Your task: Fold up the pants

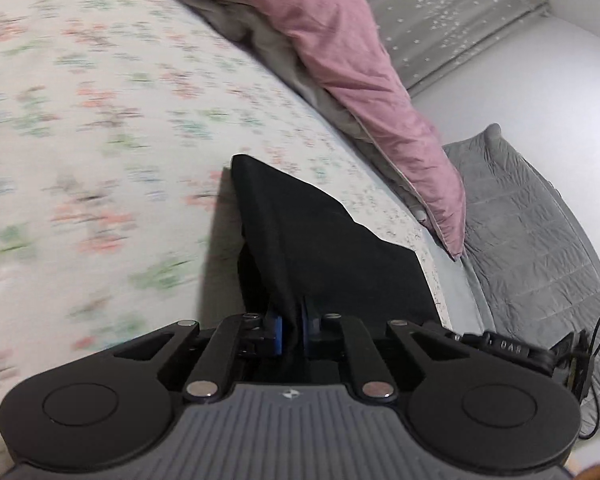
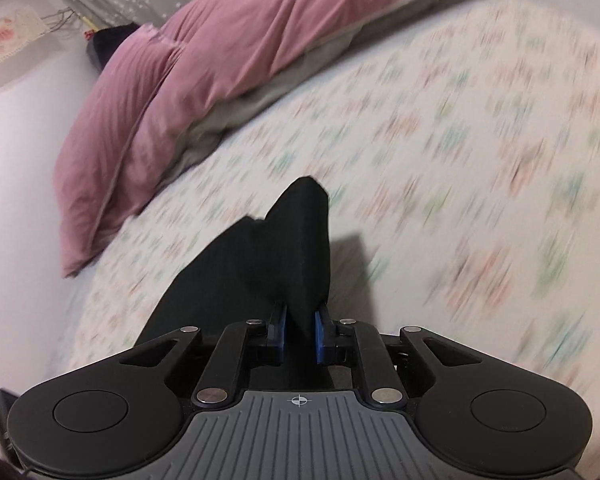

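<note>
My left gripper point(image 1: 294, 334) has its blue pads pressed together on a fold of the black pants point(image 1: 320, 240), and my right gripper point(image 2: 300, 334) is likewise clamped on the pants point(image 2: 284, 256), the cloth bunched between its nearly closed pads. The pants rise from both grips and hang above the flowered bedsheet point(image 1: 100, 120), which is smeared with blur, casting a shadow on it. I see a pink duvet point(image 2: 204, 68) heaped along the far side of the bed, and a grey quilted blanket point(image 1: 532, 240) lies beyond the bed's edge in the left view
</note>
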Action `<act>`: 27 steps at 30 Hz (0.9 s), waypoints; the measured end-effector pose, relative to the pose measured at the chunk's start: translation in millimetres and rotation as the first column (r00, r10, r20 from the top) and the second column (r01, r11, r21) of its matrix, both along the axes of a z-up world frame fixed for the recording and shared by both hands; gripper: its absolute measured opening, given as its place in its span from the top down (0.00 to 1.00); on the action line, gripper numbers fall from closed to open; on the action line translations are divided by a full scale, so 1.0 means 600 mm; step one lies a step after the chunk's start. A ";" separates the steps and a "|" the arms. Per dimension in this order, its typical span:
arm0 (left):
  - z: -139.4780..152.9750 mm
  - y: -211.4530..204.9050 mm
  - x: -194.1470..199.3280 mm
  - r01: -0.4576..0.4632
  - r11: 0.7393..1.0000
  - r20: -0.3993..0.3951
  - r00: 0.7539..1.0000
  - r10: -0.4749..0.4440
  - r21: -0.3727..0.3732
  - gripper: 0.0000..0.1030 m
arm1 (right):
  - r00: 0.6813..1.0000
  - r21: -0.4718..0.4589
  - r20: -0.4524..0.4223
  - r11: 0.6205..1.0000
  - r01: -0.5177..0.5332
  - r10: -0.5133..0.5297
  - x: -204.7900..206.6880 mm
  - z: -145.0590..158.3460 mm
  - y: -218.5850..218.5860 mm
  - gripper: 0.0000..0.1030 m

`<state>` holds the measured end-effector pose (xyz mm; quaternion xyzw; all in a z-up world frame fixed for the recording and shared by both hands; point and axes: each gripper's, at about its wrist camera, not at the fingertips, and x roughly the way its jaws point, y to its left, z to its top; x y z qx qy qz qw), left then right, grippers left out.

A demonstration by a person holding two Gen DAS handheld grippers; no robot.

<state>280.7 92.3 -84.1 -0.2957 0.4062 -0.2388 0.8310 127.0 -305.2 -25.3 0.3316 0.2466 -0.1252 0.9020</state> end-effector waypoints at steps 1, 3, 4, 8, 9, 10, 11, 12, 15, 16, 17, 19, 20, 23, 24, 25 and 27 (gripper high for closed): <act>-0.001 -0.014 0.010 -0.007 1.000 0.004 1.000 0.007 0.012 0.78 | 1.000 -0.019 -0.004 1.000 0.015 -0.015 0.007 0.006 -0.015 0.87; -0.007 -0.038 0.034 -0.014 0.998 -0.011 1.000 0.015 0.068 0.75 | 0.999 -0.044 -0.011 0.999 0.031 -0.032 0.017 0.013 -0.042 0.86; -0.010 -0.047 0.044 -0.014 0.994 -0.025 1.000 0.017 0.109 0.68 | 0.999 -0.048 -0.021 0.998 0.038 -0.039 0.024 0.012 -0.049 0.83; 0.007 -0.046 0.043 -0.013 0.966 0.039 0.999 0.003 0.258 0.46 | 0.994 -0.125 -0.080 0.990 0.060 -0.071 0.024 0.008 -0.053 0.77; 0.017 -0.042 0.038 -0.024 0.955 0.071 0.997 0.003 0.295 0.43 | 0.993 -0.169 -0.090 0.984 0.064 -0.080 0.017 0.011 -0.045 0.73; 0.029 -0.038 0.034 -0.042 0.944 0.105 0.994 0.008 0.328 0.41 | 0.993 -0.202 -0.093 0.978 0.058 -0.078 0.011 0.014 -0.037 0.67; 0.040 -0.037 0.030 -0.061 0.936 0.144 0.990 0.011 0.347 0.41 | 0.994 -0.228 -0.084 0.973 0.045 -0.066 0.005 0.020 -0.029 0.64; 0.051 -0.038 0.027 -0.070 0.934 0.176 0.984 0.008 0.349 0.41 | 0.996 -0.248 -0.070 0.968 0.034 -0.053 0.003 0.028 -0.023 0.56; 0.080 -0.062 0.018 -0.053 0.935 0.242 0.970 -0.036 0.351 0.41 | 0.998 -0.328 -0.055 0.944 -0.016 -0.002 0.009 0.044 0.012 0.52; 0.085 -0.078 0.015 -0.028 0.934 0.252 0.966 -0.067 0.357 0.41 | 0.998 -0.343 -0.060 0.939 -0.032 0.012 0.019 0.048 0.024 0.52; 0.086 -0.094 0.011 0.004 0.932 0.251 0.963 -0.102 0.364 0.41 | 0.998 -0.351 -0.066 0.935 -0.047 0.026 0.027 0.049 0.034 0.52; 0.077 -0.118 0.000 0.062 0.925 0.236 0.959 -0.159 0.374 0.41 | 0.995 -0.341 -0.085 0.937 -0.072 0.045 0.042 0.045 0.049 0.52; 0.067 -0.124 -0.003 0.082 0.922 0.223 0.959 -0.177 0.379 0.41 | 0.995 -0.333 -0.089 0.940 -0.076 0.049 0.044 0.040 0.054 0.52; 0.028 -0.124 -0.023 0.113 0.912 0.176 0.965 -0.196 0.395 0.41 | 0.993 -0.331 -0.115 0.940 -0.077 0.041 0.033 0.018 0.066 0.52; 0.018 -0.121 -0.034 0.117 0.911 0.178 0.963 -0.201 0.396 0.41 | 0.991 -0.340 -0.133 0.938 -0.075 0.031 0.027 0.009 0.070 0.52; 0.012 -0.115 -0.046 0.118 0.908 0.184 0.961 -0.206 0.402 0.41 | 0.987 -0.358 -0.160 0.930 -0.079 0.023 0.017 -0.003 0.076 0.52; 0.008 -0.104 -0.075 0.112 0.903 0.209 0.954 -0.214 0.414 0.41 | 0.983 -0.398 -0.182 0.913 -0.087 0.014 -0.010 -0.020 0.091 0.52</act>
